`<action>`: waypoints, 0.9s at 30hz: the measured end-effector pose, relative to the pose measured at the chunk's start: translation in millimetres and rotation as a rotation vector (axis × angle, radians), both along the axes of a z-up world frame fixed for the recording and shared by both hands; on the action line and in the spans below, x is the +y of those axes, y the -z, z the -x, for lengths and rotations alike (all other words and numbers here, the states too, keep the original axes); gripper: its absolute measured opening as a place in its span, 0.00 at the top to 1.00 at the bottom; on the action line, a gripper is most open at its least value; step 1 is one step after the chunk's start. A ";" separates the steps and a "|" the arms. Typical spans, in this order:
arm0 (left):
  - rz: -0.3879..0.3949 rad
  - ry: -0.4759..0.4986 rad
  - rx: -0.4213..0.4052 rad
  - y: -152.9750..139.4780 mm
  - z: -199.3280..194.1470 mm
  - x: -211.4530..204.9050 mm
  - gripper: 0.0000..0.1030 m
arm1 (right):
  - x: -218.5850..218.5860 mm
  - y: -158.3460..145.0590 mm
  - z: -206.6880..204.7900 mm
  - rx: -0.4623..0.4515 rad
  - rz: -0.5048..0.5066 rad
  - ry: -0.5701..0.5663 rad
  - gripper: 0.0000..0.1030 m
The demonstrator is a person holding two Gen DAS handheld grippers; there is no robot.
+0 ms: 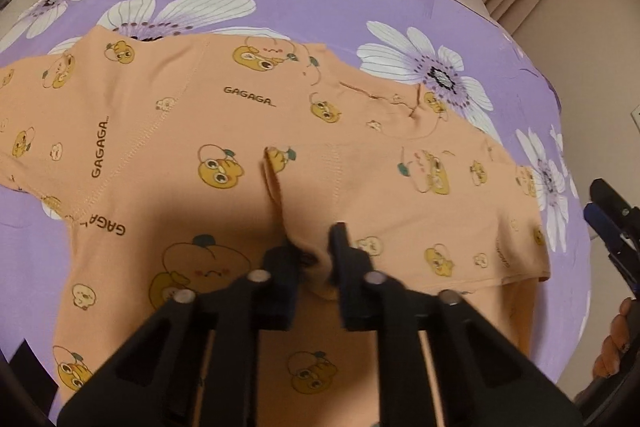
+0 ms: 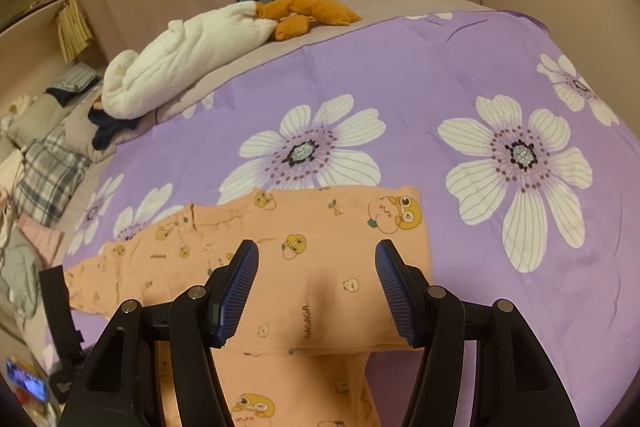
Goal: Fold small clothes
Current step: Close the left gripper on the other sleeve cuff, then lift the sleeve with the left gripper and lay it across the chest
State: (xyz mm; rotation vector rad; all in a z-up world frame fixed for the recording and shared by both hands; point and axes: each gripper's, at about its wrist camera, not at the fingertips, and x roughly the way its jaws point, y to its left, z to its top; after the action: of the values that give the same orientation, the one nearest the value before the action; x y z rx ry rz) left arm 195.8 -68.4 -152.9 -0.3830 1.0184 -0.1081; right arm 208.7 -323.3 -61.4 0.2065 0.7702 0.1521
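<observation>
Left gripper (image 1: 316, 247) pinching raised fold of orange garment (image 1: 224, 131), fabric bunched between black fingers (image 1: 344, 247). Right gripper (image 2: 316, 283) spread, blue pads (image 2: 240, 287) hovering over garment, nothing between them. Garment lies flat on purple flowered bedsheet (image 2: 440, 67) on bed. White plush toy (image 2: 180, 67) near far edge.
</observation>
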 end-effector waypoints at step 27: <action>-0.094 -0.150 -0.238 -122.7 3.0 58.5 0.93 | -2.6 8.6 -1.4 0.051 -0.024 -0.030 0.41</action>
State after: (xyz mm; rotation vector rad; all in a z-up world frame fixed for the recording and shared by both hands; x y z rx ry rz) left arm 192.8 -9.9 -30.3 -0.3506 0.7548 0.0286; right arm 210.1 -325.9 -70.0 0.2229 0.8223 0.1849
